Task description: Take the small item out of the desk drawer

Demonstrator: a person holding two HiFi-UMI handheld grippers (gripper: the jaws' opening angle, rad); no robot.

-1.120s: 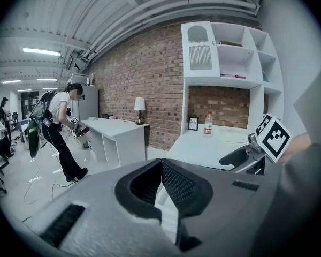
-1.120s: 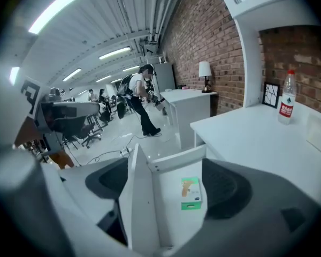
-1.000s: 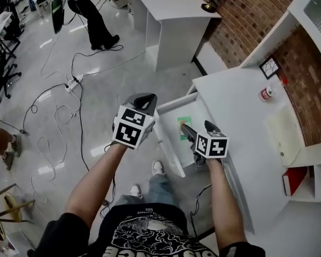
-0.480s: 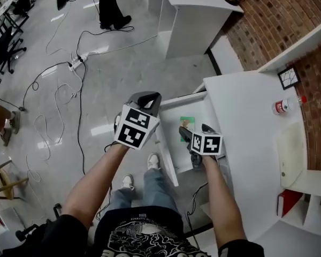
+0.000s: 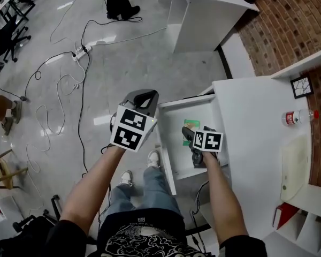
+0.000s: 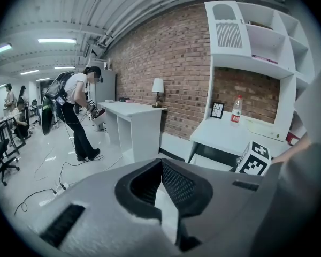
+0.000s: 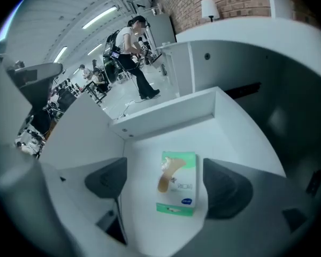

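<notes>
The right tool (image 7: 166,185) hangs wide open over the green plaster box (image 7: 179,189) in the drawer (image 7: 166,111), and I think it must drop and pinch next.

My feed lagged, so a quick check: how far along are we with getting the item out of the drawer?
Done: the drawer stands open. In hand: the right gripper hangs over the green box lying inside, jaws apart either side of it. The left gripper is shut on nothing, outside the drawer. Left: close on the box and lift it out.
</notes>
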